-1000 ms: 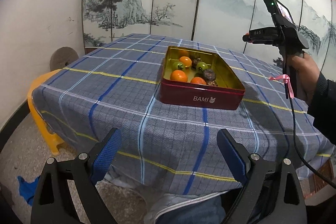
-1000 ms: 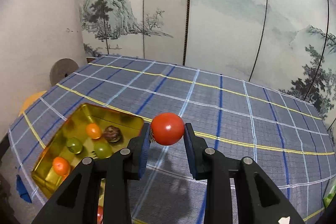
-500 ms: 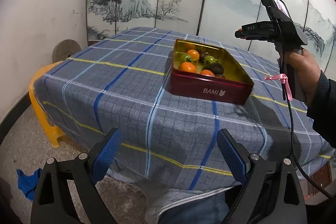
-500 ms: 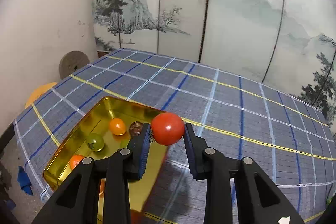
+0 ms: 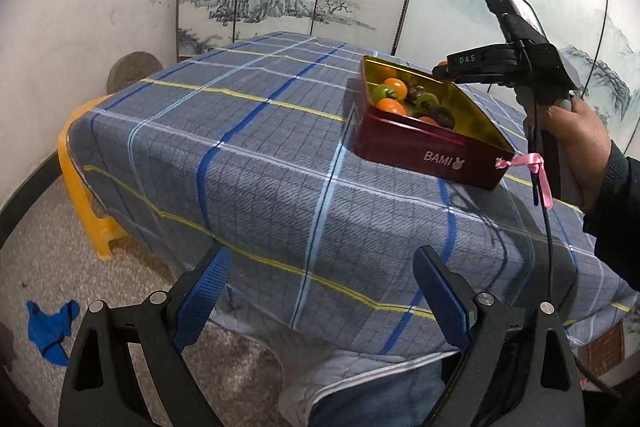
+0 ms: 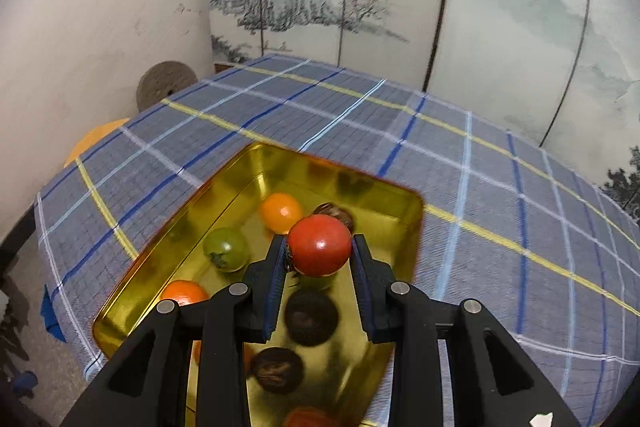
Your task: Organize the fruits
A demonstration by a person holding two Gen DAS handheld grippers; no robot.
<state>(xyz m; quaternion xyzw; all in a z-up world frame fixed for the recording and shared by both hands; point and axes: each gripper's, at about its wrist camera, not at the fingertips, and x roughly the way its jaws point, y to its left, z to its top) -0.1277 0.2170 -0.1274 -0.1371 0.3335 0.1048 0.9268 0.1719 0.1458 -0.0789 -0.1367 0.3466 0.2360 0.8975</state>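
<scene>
Clamped in the right gripper (image 6: 320,253): a red tomato (image 6: 319,246), poised over the gold-lined tin (image 6: 384,193) near its far right corner. Placing step; next, lower and release among the fruit. Left gripper (image 5: 320,291) spread wide, empty, off the table's (image 5: 256,163) near edge.

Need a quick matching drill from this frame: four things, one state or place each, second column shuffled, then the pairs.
Things:
1. red tomato
2. left tool
3. green tomato
4. tin

States or places:
A. open, nothing between its fingers
B. lying loose on the gold floor of the tin
C. standing on the plaid tablecloth, "BAMI" on its dark red side
D. clamped in the right tool, above the tin

Pairs: 1-D, 2-A, 3-B, 4-C
</scene>
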